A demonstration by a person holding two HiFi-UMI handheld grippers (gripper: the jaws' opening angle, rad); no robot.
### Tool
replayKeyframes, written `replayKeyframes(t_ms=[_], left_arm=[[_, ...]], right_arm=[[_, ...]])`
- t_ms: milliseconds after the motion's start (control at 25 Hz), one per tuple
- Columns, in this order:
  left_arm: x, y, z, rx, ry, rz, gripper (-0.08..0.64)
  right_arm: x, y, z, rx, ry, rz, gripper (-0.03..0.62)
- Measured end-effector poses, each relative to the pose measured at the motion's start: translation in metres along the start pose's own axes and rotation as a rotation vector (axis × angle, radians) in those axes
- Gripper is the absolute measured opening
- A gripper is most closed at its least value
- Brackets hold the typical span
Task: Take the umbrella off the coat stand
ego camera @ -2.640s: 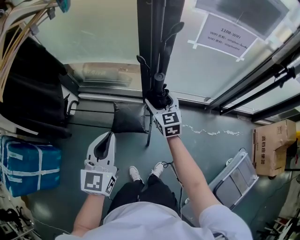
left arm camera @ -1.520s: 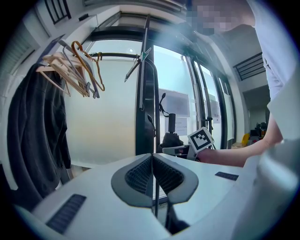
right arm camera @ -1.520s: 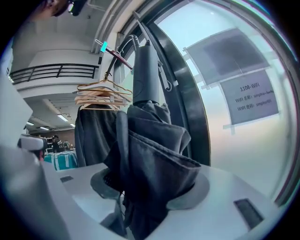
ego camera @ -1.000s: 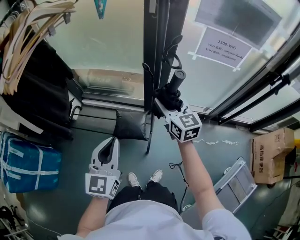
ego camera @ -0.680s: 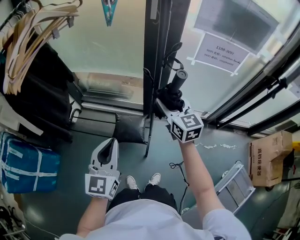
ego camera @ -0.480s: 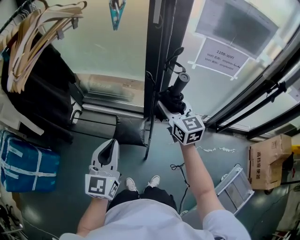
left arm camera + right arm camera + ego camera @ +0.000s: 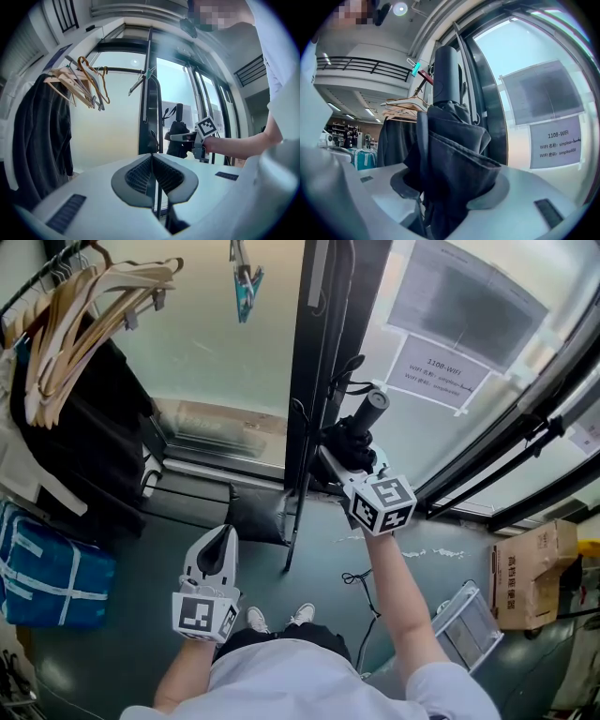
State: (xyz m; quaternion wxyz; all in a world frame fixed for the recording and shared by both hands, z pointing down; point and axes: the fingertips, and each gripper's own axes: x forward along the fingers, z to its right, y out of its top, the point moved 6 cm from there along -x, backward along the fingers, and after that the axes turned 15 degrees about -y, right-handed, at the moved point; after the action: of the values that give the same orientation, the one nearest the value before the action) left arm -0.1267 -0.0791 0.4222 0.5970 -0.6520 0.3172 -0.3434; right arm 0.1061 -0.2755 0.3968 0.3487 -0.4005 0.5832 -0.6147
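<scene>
Two changes against a second ago: right gripper higher beside the coat stand, and umbrella carried up with it, handle now level with the hooks. Jaws of that gripper clamped on the folded black canopy, fabric bulging out between them. Read as lift-off under way; umbrella just beside the pole, not yet drawn clear of the stand. Cannot confirm whether a strap remains caught on a hook.

Left gripper low and idle, jaws together, nothing between them.

Surroundings: wooden hangers and dark coat on a rail at left, blue bag below them, paper notice on the glass at right, cardboard box on the floor far right.

Obstruction: curved hooks close by the handle. Advise drawing outward, away from the pole, before lowering.
</scene>
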Motion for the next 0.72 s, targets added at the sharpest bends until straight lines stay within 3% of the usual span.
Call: replayKeyframes(t_ms=[720], left_arm=[[0.008,0.005,-0.011,-0.017,0.021,0.063,0.029]], right_arm=[[-0.009,0.017,0.007,-0.013,-0.007,-0.005,0.25]])
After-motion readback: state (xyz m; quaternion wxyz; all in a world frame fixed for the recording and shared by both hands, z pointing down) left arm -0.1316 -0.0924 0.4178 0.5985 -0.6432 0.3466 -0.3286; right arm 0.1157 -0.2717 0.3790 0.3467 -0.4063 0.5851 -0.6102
